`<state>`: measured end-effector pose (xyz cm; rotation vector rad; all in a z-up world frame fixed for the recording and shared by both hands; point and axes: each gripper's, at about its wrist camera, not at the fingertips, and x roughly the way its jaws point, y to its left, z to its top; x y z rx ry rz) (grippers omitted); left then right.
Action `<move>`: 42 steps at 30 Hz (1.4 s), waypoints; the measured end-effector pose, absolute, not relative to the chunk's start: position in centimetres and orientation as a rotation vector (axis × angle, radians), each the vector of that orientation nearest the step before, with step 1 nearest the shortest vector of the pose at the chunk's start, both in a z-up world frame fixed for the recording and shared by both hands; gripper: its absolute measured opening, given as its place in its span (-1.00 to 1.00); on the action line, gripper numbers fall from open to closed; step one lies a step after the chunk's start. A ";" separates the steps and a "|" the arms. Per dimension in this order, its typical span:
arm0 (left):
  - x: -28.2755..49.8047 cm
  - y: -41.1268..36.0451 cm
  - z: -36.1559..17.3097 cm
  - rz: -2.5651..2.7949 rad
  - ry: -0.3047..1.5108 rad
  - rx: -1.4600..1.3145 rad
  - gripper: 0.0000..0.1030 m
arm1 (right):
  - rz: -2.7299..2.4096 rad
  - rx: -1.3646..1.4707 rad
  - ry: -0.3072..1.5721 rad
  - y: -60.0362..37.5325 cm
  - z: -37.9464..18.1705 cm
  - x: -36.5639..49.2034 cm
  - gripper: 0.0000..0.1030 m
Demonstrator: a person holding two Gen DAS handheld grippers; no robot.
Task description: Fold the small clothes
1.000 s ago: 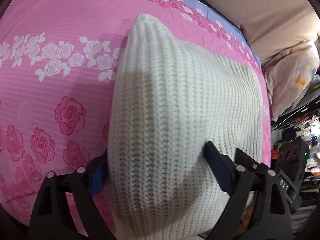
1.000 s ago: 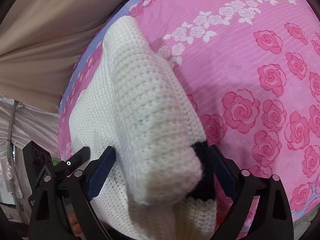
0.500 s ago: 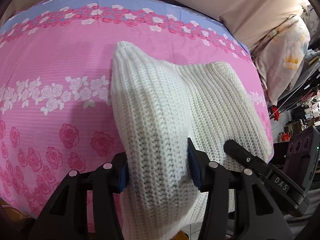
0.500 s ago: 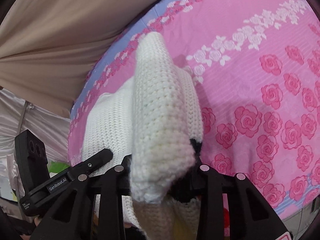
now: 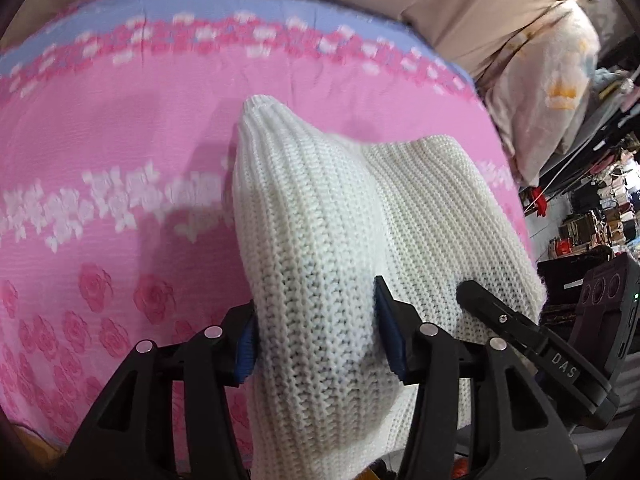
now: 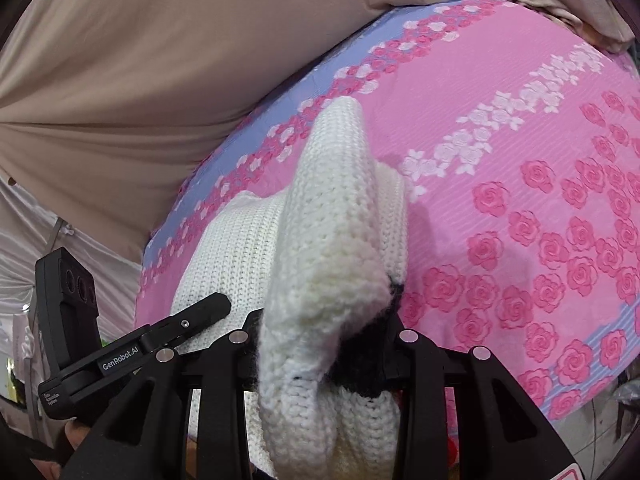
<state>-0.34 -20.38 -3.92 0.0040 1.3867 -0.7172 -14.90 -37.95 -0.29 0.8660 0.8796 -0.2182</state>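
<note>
Evidently the white knit garment (image 5: 320,248), soft, thick and judged light but floppy, was held raised above the pink floral bedsheet (image 5: 100,200), a bunched edge clamped in each of the left gripper (image 5: 316,336) and right gripper (image 6: 320,344), where hold seemed best taken.

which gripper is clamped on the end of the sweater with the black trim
The right gripper: black knit shows between its fingers beside the white sweater. The left gripper pinches plain white knit only.
</note>
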 end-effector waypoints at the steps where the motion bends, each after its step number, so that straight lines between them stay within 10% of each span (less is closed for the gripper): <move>1: -0.2 -20.2 -4.9 -0.701 1.420 -0.015 0.12 | -0.232 0.877 0.901 -38.3 -1.1 -15.1 -0.31; 12: 1.3 -18.0 -10.2 -0.662 1.517 -0.333 0.52 | -0.304 1.013 0.964 -39.8 -7.6 -17.1 0.47; 16: 1.1 -19.1 -9.2 -0.700 1.510 -0.298 -0.02 | -0.211 1.173 0.939 -40.3 -9.9 -16.5 0.09; 20: 0.9 -19.9 -4.7 -0.808 1.461 -0.299 -0.14 | -0.196 1.101 0.896 -39.5 -7.2 -15.9 -0.29; 34: 0.8 -9.4 22.0 -1.063 0.813 -0.277 -0.06 | -0.041 0.640 0.423 -32.8 21.6 -16.2 -0.28; 42: 8.2 -1.4 6.1 -0.623 1.045 -0.168 0.21 | 0.093 0.630 0.517 -26.0 16.6 -6.5 0.17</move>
